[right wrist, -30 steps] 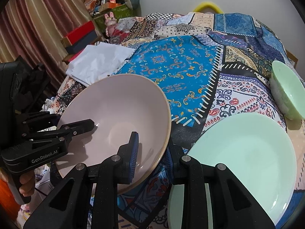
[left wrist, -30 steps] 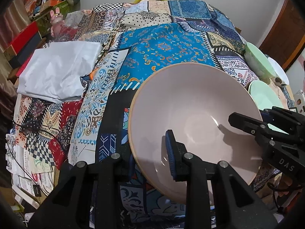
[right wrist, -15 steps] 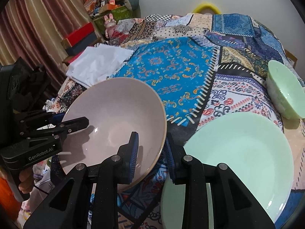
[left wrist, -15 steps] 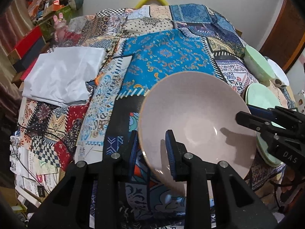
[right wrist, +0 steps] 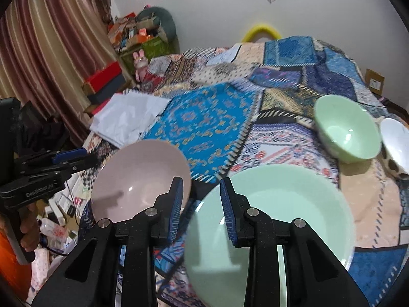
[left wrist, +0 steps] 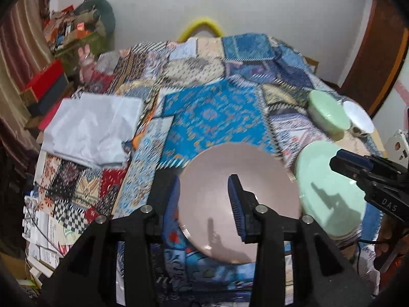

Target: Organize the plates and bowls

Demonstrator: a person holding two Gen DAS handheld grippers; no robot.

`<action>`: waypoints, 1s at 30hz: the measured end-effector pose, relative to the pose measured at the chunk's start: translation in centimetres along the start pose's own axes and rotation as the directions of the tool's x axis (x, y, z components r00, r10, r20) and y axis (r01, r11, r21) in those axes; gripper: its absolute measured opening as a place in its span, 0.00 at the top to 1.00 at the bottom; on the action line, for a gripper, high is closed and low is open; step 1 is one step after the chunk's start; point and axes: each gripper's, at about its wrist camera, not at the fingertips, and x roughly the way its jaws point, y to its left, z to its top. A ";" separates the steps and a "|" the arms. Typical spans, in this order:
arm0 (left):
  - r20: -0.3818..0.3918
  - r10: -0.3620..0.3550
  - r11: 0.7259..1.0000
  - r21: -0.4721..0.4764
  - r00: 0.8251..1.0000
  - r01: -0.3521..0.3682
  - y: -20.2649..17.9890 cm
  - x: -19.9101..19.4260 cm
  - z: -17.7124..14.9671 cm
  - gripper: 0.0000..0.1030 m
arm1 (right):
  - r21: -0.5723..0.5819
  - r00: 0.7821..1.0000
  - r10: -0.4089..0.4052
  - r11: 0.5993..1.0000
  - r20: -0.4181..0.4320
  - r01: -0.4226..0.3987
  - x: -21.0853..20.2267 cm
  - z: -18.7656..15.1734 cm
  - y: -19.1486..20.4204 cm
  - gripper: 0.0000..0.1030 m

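A shallow pink bowl (left wrist: 237, 204) (right wrist: 138, 179) lies on the patchwork cloth near its front edge, just left of a pale green plate (left wrist: 329, 186) (right wrist: 281, 204). My left gripper (left wrist: 204, 179) (right wrist: 74, 158) hovers above the bowl's left rim. Its jaws are opening, and the rim shows between the pads without being pressed. Over the gap between bowl and plate, my right gripper (right wrist: 201, 180) (left wrist: 342, 161) stands narrowly open with nothing held. A green bowl (right wrist: 345, 133) and a white bowl (right wrist: 396, 140) stand at the far right.
A folded white sheet (left wrist: 92, 128) lies on the left of the patchwork cloth (left wrist: 212, 117). Red boxes and clutter (left wrist: 46, 79) stand beyond the left edge, with papers below it. A hand (right wrist: 28, 232) holds the left gripper's handle.
Both grippers have let go of the pink bowl's rim and risen. The bowl, tilted before, now lies on the cloth beside the green plate. The left jaws have widened.
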 end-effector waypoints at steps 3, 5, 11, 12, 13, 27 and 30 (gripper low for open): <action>0.029 -0.022 1.000 0.022 0.999 0.021 -2.1 -0.8 0.9 0.57 | 0.007 0.999 -0.025 1.000 0.033 0.025 -1.6 -0.1 -1.1 0.72; 0.049 -0.036 0.999 0.035 0.998 0.034 -3.7 -1.2 1.4 0.55 | 0.016 0.998 -0.046 0.999 0.051 0.045 -2.7 -0.3 -2.1 0.72; 0.076 -0.090 0.993 0.079 0.993 0.084 -8.7 -1.7 2.7 0.44 | 0.054 0.991 -0.100 0.994 0.090 0.095 -5.4 -0.7 -5.2 0.71; 0.080 -0.095 0.992 0.089 0.992 0.088 -9.5 -1.7 2.9 0.43 | 0.060 0.990 -0.107 0.993 0.095 0.101 -5.8 -0.7 -5.6 0.71; 0.083 -0.102 0.990 0.101 0.991 0.093 -10.4 -1.7 3.2 0.43 | 0.067 0.988 -0.116 0.992 0.102 0.109 -6.3 -0.7 -6.2 0.71; 0.070 -0.169 0.976 0.150 0.983 0.158 -18.7 0.9 7.7 0.33 | 0.148 0.957 -0.233 0.967 0.173 0.208 -10.8 -0.4 -12.9 0.66; 0.052 -0.169 0.974 0.161 0.984 0.159 -20.0 2.4 8.6 0.31 | 0.164 0.953 -0.249 0.961 0.172 0.221 -10.9 -0.2 -14.3 0.66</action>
